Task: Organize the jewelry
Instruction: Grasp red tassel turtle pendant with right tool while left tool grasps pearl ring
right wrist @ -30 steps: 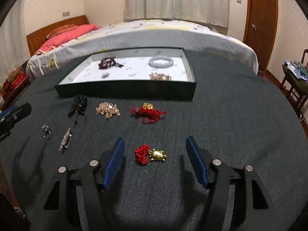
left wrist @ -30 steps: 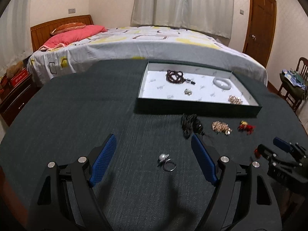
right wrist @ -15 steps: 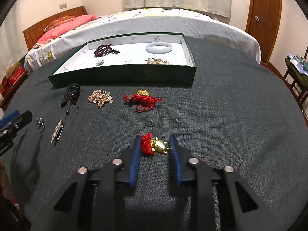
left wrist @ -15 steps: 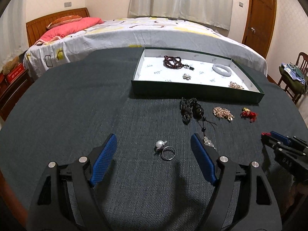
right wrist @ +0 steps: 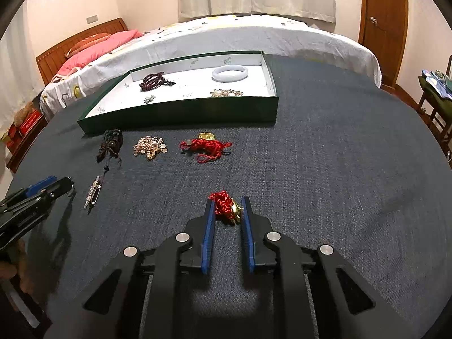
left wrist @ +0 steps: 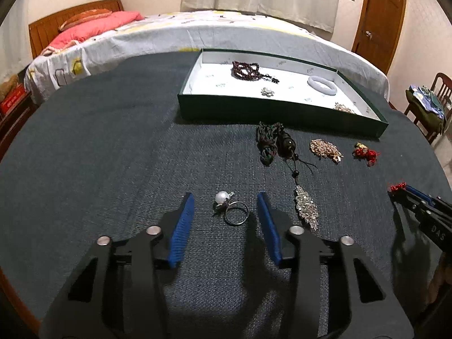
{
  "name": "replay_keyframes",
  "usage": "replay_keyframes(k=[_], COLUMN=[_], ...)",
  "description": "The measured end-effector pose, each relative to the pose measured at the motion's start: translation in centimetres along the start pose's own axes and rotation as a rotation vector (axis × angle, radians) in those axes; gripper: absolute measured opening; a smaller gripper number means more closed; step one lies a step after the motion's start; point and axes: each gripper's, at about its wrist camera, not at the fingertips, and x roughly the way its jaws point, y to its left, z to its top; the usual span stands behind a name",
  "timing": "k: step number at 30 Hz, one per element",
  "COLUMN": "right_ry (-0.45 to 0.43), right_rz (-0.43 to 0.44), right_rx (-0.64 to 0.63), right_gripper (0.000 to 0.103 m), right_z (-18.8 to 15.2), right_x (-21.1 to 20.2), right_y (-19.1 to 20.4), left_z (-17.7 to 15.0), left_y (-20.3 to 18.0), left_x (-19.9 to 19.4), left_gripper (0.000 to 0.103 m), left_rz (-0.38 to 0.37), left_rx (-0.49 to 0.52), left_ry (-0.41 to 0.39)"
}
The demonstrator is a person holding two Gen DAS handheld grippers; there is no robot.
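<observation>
My right gripper is shut on a gold charm with a red cord, held just above the dark cloth. My left gripper is open, its jaws half closed on either side of a pearl ring that lies on the cloth between them. The green tray with a white floor holds a dark bead bracelet, a white bangle and small brooches. The right gripper also shows at the right edge of the left wrist view.
On the cloth before the tray lie a dark tassel pendant, a crystal drop, a gold cluster piece and a red-cord charm. A bed stands behind the table, a chair at right.
My right gripper has closed on the gold and red charm and lifted it slightly. My left gripper's jaws have narrowed around the pearl ring.
</observation>
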Motion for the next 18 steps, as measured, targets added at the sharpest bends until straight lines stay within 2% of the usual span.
replay_keyframes(k=[2,4,5,18], right_ry=[0.0,0.001,0.002,-0.001], right_rz=[0.003,0.006,0.008,0.015], right_rx=[0.002,0.005,0.006,0.008], right_gripper=[0.02,0.02,0.019,0.019], right_z=[-0.06,-0.09,-0.08,-0.27], right_x=[0.01,0.05,0.06,-0.04], right_y=[-0.08,-0.17,-0.2,-0.23], left_z=[-0.03,-0.08,-0.11,-0.25], left_y=[0.15,0.23,0.24,0.26], left_x=[0.37,0.64,0.62,0.24], left_gripper=[0.036,0.026,0.025,0.024], left_rz=[-0.013,-0.019,-0.022,-0.027], left_rx=[-0.008,-0.012,-0.011,-0.008], left_ry=[0.014,0.023,0.023,0.007])
